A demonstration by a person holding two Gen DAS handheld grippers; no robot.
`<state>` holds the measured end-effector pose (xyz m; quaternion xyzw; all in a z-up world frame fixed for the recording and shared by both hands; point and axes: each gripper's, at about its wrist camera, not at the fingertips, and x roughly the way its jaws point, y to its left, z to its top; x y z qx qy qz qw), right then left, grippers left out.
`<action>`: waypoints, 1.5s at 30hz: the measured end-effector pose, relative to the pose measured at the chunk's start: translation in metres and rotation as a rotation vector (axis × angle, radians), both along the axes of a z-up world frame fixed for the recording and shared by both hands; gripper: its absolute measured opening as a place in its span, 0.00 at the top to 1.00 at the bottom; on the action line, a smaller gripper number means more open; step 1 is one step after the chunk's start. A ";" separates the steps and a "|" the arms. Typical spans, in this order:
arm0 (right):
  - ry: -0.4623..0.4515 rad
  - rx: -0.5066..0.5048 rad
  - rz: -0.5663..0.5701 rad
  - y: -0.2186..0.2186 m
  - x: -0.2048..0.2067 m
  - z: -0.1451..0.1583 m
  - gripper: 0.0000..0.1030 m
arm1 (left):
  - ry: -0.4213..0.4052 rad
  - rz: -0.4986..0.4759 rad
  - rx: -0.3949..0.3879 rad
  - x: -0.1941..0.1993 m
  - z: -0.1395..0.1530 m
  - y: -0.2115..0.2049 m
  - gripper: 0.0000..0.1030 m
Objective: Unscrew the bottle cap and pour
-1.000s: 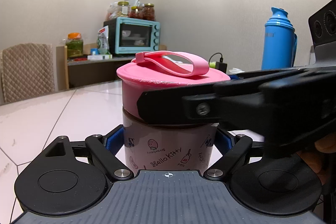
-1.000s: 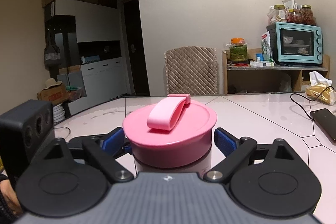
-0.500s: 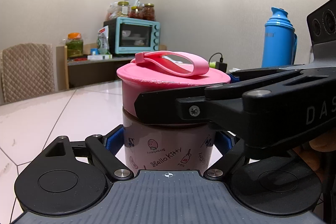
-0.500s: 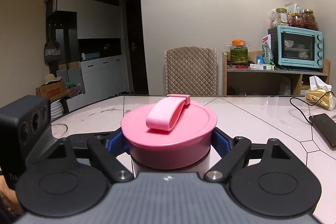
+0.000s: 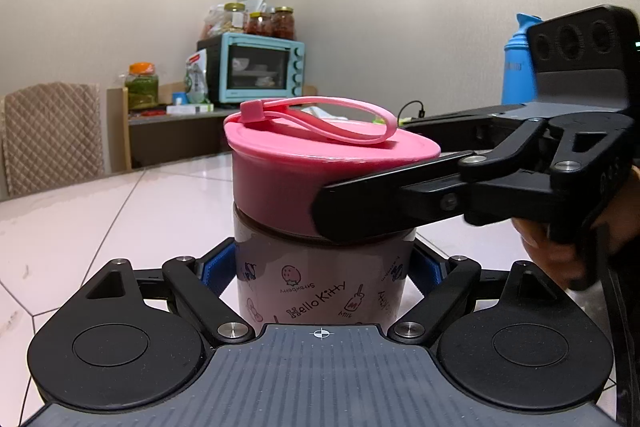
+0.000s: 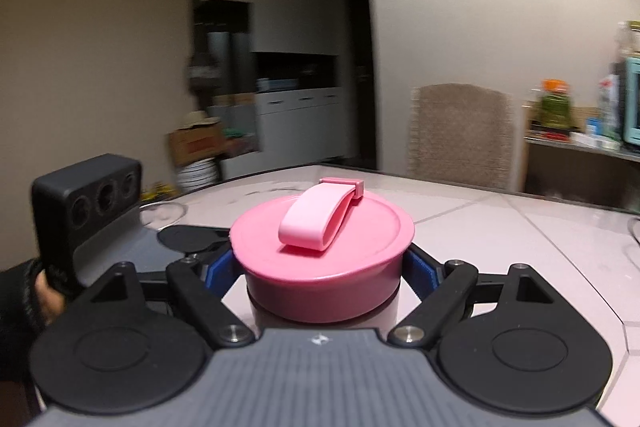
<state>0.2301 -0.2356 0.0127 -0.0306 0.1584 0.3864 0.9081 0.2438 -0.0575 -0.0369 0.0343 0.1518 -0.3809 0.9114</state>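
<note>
While the left gripper (image 5: 322, 271) held its blue pads tight against the printed body of the bottle (image 5: 320, 291), the right gripper (image 6: 322, 267) was clamped on the pink cap (image 6: 322, 259), pads pressed to both sides. The cap sat on the bottle, its loop strap (image 6: 316, 221) lying flat on top. The bottle stood upright on the white tiled table (image 5: 120, 219). Beyond: a quilted chair (image 5: 50, 135), a teal oven (image 5: 258, 71) on a shelf, and a blue thermos (image 5: 516, 67).
</note>
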 end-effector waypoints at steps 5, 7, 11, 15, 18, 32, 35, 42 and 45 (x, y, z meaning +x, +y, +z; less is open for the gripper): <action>0.002 -0.002 0.149 -0.014 0.015 0.003 0.17 | -0.001 0.000 0.000 0.000 0.000 0.001 0.13; 0.002 -0.003 0.199 -0.018 0.020 0.005 0.17 | 0.001 -0.001 -0.001 0.000 0.000 0.000 0.13; -0.002 -0.009 0.220 -0.020 0.022 0.009 0.17 | 0.000 0.000 0.000 0.000 0.000 0.000 0.12; 0.000 -0.005 0.213 -0.021 0.020 0.012 0.17 | 0.000 0.000 0.000 0.000 0.000 0.000 0.13; -0.008 -0.023 0.169 -0.021 0.018 0.011 0.03 | 0.000 0.000 0.000 0.000 0.000 0.000 0.12; -0.028 0.030 -0.194 -0.004 -0.041 0.018 0.03 | 0.000 0.000 0.000 0.000 0.000 0.001 0.12; -0.031 0.027 -0.239 0.002 -0.044 0.015 0.03 | 0.000 0.000 -0.001 -0.001 0.000 0.001 0.12; -0.018 0.042 -0.325 0.019 -0.038 0.004 0.03 | 0.000 0.000 -0.001 -0.001 0.000 0.001 0.12; -0.026 0.038 -0.361 0.025 -0.034 0.001 0.03 | 0.000 0.000 -0.001 0.000 0.000 0.001 0.12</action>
